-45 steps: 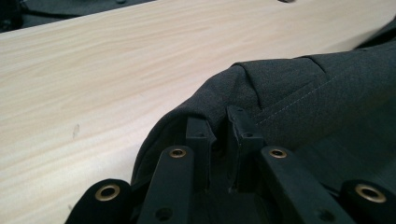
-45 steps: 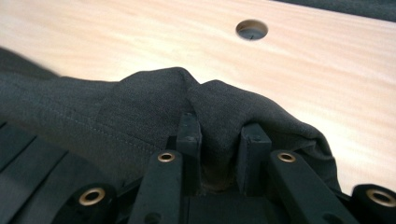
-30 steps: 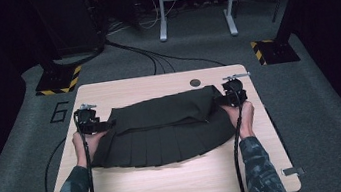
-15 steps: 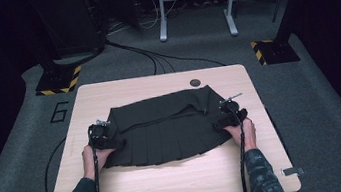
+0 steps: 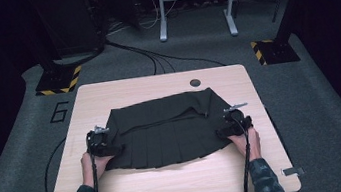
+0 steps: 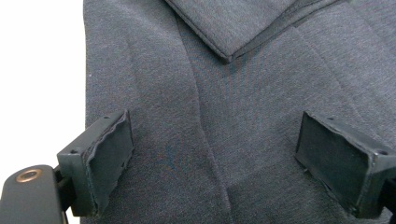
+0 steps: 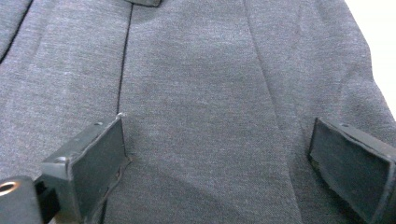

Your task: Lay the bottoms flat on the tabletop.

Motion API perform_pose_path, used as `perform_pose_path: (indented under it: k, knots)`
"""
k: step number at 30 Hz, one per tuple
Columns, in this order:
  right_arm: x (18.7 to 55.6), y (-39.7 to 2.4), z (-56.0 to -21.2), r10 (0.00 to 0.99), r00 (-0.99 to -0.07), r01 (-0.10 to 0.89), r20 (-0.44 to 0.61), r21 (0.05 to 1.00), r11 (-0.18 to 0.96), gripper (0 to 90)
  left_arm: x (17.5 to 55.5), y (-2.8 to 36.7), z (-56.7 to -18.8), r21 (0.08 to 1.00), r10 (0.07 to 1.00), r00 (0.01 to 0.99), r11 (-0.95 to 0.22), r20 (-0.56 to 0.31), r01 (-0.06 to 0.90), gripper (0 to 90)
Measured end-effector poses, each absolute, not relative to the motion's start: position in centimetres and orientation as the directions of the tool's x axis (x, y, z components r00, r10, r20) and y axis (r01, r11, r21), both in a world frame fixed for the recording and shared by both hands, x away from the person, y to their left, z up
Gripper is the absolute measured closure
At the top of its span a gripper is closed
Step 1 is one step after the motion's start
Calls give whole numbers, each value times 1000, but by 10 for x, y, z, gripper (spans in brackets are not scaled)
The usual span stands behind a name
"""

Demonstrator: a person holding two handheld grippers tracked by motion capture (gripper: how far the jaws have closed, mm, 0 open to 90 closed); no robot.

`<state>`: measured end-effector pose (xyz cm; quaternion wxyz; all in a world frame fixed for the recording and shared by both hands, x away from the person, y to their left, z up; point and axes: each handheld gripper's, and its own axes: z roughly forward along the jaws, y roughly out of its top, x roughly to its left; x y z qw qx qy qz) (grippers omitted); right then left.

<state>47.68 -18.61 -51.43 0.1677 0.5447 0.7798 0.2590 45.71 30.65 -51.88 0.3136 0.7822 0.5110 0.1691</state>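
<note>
On the pale wooden tabletop (image 5: 171, 187), a dark grey pleated fabric skirt (image 5: 168, 131) lies spread flat at the middle, pleats fanning toward the person's edge, upper part folded over along a seam. Left gripper (image 5: 98, 145) sits at the skirt's left edge; right gripper (image 5: 234, 123) sits at its right edge. A hand (image 5: 88, 164) backs the left tool and another hand (image 5: 248, 140) backs the right. Left gripper view: jaws wide apart, having just been opening, cloth (image 6: 210, 140) lying beneath them, pads not pressing it. Right gripper view: jaws likewise wide, just opened, grey cloth (image 7: 210, 116) under the gap, nothing pinched. Round dark grommet hole (image 5: 195, 82) in tabletop beyond the skirt.
</note>
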Motion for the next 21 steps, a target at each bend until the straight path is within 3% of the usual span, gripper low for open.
perform_pose_path:
  k: [21]
  knots:
    - [405,-188,-519,939,-343,726,23,641,249,53,404,314,-523,694,885,463,-302,-51,654,109]
